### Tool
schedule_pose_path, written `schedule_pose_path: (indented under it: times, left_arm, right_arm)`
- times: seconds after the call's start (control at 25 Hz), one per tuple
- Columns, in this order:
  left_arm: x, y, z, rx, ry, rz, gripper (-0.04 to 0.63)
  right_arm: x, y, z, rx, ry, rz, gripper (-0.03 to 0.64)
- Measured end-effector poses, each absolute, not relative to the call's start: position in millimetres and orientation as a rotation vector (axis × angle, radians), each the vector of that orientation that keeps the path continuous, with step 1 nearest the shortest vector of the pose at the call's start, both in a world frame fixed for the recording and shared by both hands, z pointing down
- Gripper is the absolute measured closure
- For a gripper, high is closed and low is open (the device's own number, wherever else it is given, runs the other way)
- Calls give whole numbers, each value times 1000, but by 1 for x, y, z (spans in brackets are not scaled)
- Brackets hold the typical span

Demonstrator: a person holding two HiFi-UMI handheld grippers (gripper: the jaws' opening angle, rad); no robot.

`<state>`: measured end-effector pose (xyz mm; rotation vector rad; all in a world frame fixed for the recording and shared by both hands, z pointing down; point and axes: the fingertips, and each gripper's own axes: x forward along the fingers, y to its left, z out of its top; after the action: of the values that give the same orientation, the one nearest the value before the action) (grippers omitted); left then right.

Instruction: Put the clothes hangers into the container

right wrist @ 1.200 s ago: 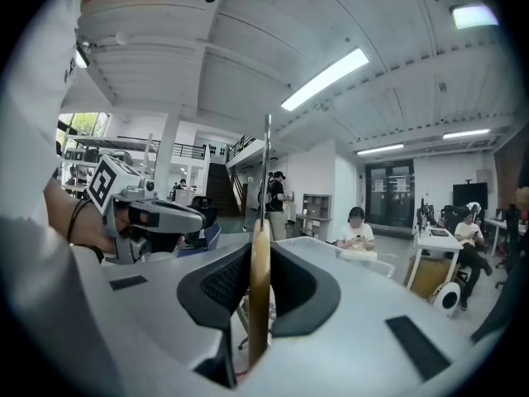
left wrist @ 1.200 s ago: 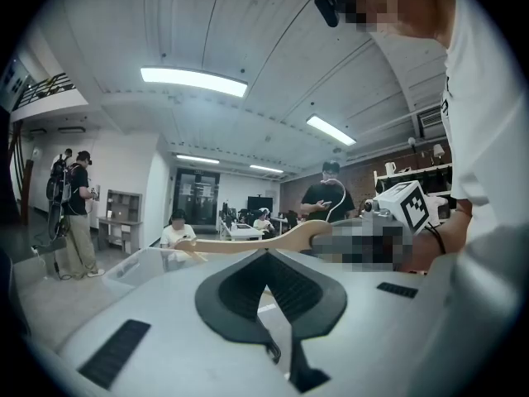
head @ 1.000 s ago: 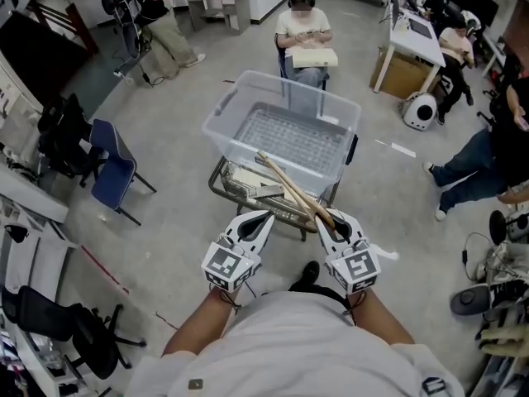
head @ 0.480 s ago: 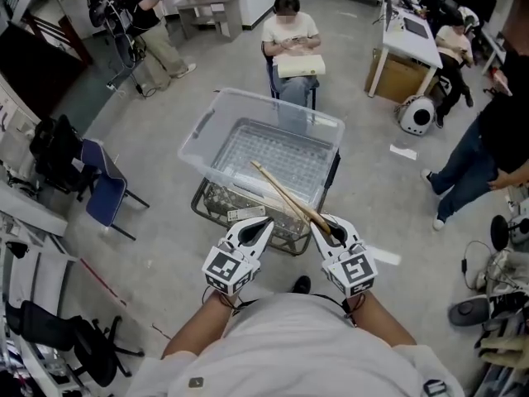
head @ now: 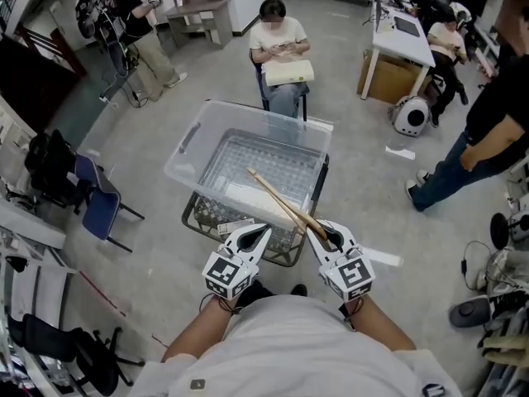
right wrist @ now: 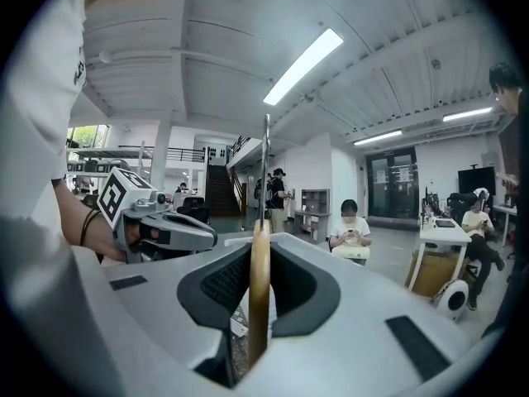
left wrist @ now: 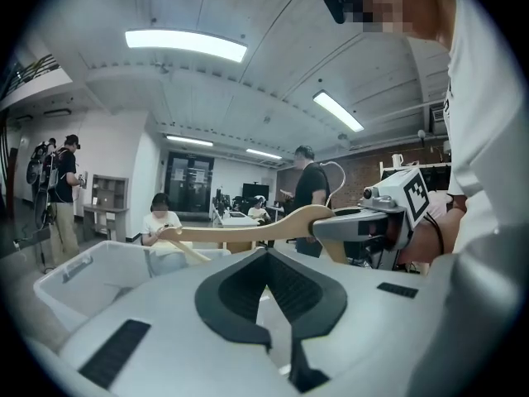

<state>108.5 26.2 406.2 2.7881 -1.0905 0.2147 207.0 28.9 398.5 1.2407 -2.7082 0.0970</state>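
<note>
Holding wooden hanger (head: 279, 198) clamped edge-on in right gripper (head: 328, 236), lower centre, its far end reaching over the clear container (head: 185, 149) mid-frame, likely to drop in. Left gripper (head: 250, 240) closed, empty, alongside.

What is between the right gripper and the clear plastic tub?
A wooden clothes hanger, clamped in the right gripper, bridges that stretch, its far end reaching out over the tub. The head view shows it.

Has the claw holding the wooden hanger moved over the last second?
Yes: the right claw and hanger have moved forward, closer to the clear bin.
</note>
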Motion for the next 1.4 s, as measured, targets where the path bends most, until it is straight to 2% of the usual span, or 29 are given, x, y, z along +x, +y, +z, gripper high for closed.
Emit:
schedule_pose_path:
  times: [0.52,1.0,1.4]
  left_arm:
    - [65,-48,408,2796,-1069,177,578]
    - [-37,-118,409,2797,-1004,141,578]
    - [-80,-157,405,2818,-924,94,578]
  right_arm:
    - [168,-42,402,1269,-2664,87,549]
    - [66,-111,400,1305,-2593,80,549]
    - [14,-145,397,1349,-2532,75,549]
